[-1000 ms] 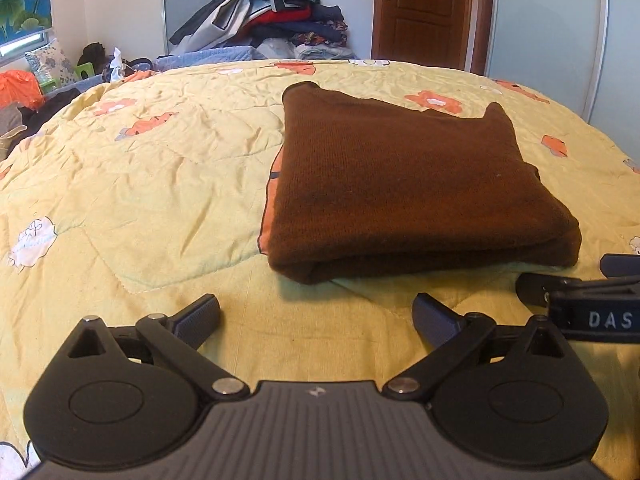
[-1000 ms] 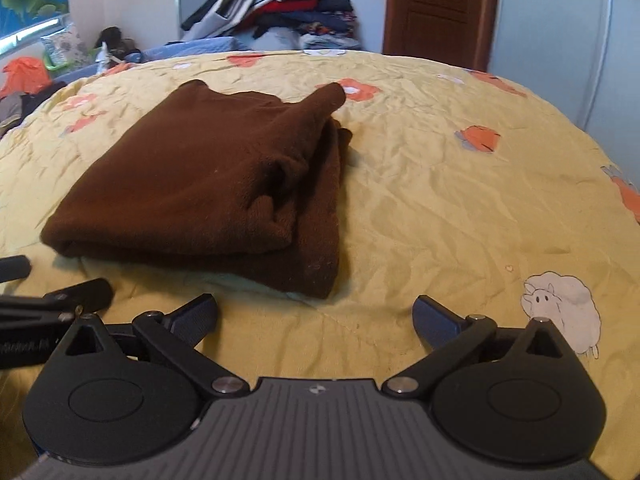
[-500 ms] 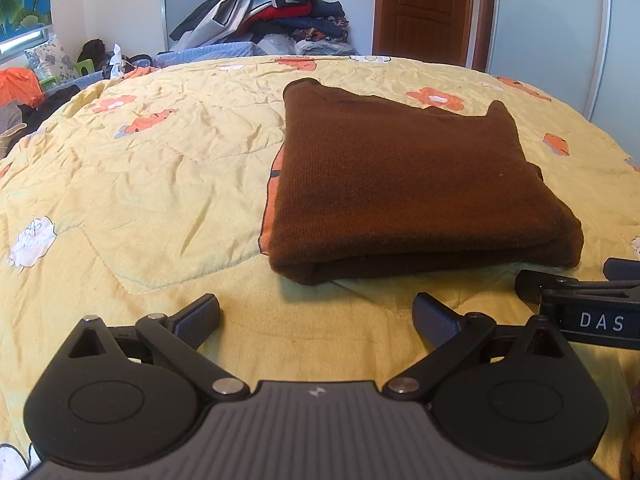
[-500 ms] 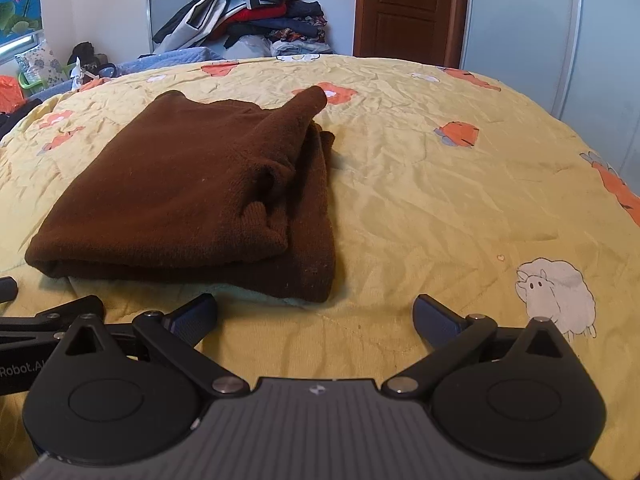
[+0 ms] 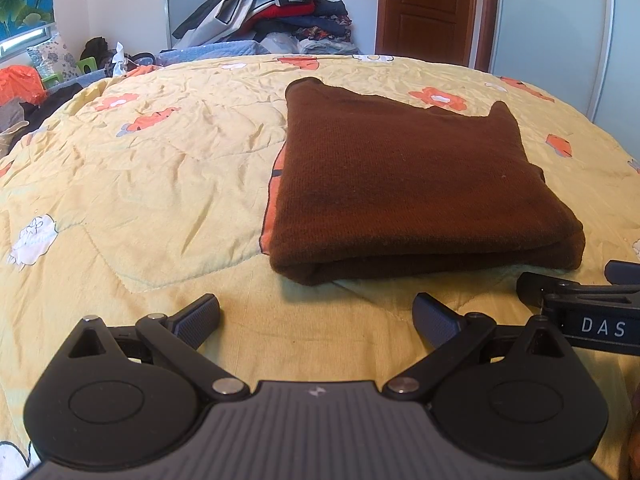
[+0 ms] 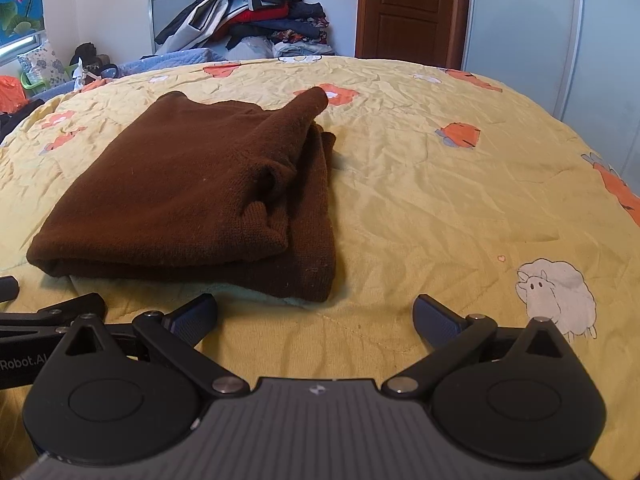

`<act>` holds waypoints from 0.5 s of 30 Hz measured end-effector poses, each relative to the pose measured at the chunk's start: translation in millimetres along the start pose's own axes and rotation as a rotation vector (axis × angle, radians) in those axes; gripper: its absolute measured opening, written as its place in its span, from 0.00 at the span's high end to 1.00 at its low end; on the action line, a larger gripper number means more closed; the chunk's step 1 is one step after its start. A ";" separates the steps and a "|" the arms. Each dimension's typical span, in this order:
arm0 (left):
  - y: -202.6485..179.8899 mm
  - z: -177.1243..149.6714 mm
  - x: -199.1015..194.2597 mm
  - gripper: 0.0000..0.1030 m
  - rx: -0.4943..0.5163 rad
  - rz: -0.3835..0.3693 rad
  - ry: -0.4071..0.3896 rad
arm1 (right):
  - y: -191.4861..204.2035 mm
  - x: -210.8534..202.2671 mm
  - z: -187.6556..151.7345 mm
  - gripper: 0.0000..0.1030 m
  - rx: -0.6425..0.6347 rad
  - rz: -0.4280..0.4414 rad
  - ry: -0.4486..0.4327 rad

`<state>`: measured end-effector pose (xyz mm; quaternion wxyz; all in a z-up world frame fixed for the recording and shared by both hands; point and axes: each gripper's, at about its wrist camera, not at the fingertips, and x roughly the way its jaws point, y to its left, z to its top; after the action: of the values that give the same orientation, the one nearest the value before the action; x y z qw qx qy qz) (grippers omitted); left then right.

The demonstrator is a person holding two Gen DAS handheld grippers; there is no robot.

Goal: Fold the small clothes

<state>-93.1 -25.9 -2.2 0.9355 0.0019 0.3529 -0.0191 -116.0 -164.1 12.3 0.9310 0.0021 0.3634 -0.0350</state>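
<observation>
A brown knitted garment (image 5: 408, 184) lies folded in a flat rectangle on the yellow flowered quilt (image 5: 152, 184). In the right wrist view the garment (image 6: 192, 192) shows stacked layers and a sleeve end along its right side. My left gripper (image 5: 316, 316) is open and empty, just short of the garment's near edge. My right gripper (image 6: 316, 316) is open and empty, near the garment's near right corner. Each gripper shows at the edge of the other's view: the right one (image 5: 580, 304), the left one (image 6: 48, 316).
A heap of clothes (image 5: 272, 8) is piled against the far wall behind the bed. A brown wooden door (image 5: 428, 8) and a pale sliding wardrobe panel (image 5: 552, 24) stand at the far right. Clutter (image 5: 24, 88) lies beside the bed at the left.
Both grippers stay open and empty near the garment's front edge. The right wrist view has drifted a little to the right and back; the garment has not moved.
</observation>
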 end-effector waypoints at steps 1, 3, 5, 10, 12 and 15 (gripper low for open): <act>0.3 -0.2 0.0 0.00 0.000 -0.001 -0.001 | 0.0 0.0 0.0 0.00 0.000 0.000 0.000; 0.7 -0.7 0.0 0.00 0.000 -0.002 -0.004 | 0.0 0.1 0.0 0.00 0.000 0.000 0.000; 0.8 -1.1 0.2 0.00 0.000 -0.001 -0.007 | -0.1 0.1 0.0 0.00 0.000 0.000 0.000; 0.8 -1.6 0.0 0.00 -0.002 0.002 -0.011 | -0.1 0.1 -0.1 0.00 0.000 0.000 -0.001; 0.7 -1.6 0.0 0.00 -0.002 0.001 -0.011 | -0.1 0.1 -0.1 0.00 0.000 0.001 -0.001; 0.8 -1.6 0.0 0.00 -0.002 0.001 -0.011 | 0.0 0.0 -0.3 0.00 0.000 0.001 -0.001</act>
<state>-94.2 -25.1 -3.4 0.9373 0.0012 0.3480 -0.0180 -116.2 -164.1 12.0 0.9311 0.0022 0.3631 -0.0347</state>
